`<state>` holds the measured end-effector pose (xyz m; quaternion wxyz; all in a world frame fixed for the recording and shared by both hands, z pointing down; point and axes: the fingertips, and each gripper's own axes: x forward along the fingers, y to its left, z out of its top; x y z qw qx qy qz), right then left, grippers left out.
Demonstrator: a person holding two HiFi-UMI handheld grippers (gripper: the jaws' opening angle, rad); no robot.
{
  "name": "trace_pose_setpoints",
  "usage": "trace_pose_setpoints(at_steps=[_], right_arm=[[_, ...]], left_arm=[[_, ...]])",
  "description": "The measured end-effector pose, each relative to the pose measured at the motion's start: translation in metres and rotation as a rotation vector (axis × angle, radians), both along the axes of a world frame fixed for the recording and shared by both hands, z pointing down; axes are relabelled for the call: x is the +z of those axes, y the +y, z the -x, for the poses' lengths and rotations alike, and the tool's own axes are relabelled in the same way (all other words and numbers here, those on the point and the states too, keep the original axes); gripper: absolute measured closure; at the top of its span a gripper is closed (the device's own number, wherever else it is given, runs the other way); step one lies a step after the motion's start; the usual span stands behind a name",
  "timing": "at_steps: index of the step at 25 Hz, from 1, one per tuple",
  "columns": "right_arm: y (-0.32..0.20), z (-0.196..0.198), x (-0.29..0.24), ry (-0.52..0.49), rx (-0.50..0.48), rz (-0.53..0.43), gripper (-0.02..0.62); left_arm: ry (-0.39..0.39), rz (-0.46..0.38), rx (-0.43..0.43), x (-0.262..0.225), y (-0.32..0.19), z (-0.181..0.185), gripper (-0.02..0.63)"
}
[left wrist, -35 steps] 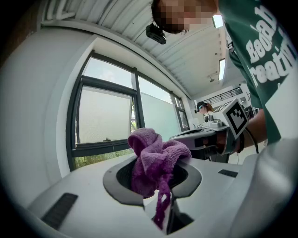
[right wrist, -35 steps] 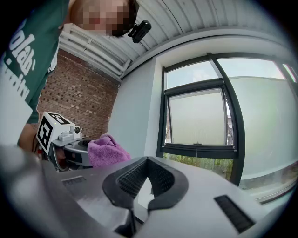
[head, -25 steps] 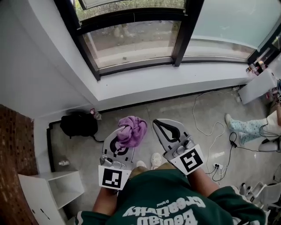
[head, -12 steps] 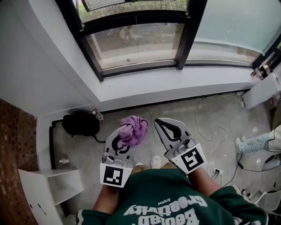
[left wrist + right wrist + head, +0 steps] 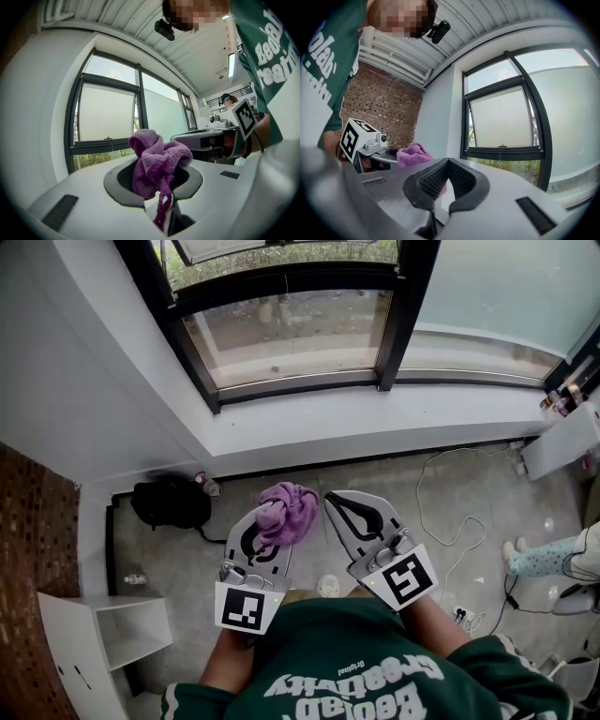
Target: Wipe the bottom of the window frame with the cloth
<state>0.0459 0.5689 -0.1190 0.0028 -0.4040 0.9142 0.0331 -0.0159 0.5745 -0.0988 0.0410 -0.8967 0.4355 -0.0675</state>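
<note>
- Purple cloth [image 5: 289, 510] sits bunched at lower centre of the head view, the left gripper [image 5: 268, 521] jaws clamped on it. Most of it bulges past the tips, probably to serve as a wiping pad.
- Right gripper [image 5: 336, 503], just beside it, has its jaws closed on nothing, apparently spare.
- Window frame [image 5: 291, 384] bottom rail lies at upper centre, well apart from the cloth; wiping not yet begun.

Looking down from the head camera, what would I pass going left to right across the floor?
Black soft bag → purple terry cloth pinched in the left claw → shut right claw → thin white cable → person's patterned-sock foot.
</note>
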Motion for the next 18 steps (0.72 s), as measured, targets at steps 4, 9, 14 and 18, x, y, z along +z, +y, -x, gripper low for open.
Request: trace_pose_setpoints(at_steps=[4, 9, 14, 18], right_arm=[[0.0, -0.01, 0.0, -0.005, 0.004, -0.002, 0.581], [0.004, -0.017, 0.001, -0.011, 0.003, -0.004, 0.581], [0.009, -0.025, 0.002, -0.013, 0.011, 0.001, 0.581], [0.013, -0.03, 0.001, -0.019, 0.022, -0.005, 0.581]], left_arm=[[-0.005, 0.0, 0.001, 0.0, 0.0, -0.009, 0.5], [-0.013, -0.01, 0.011, -0.001, 0.001, -0.021, 0.5], [-0.014, -0.008, 0.019, -0.001, 0.004, -0.028, 0.5], [-0.016, -0.015, 0.031, -0.003, 0.008, -0.034, 0.5]])
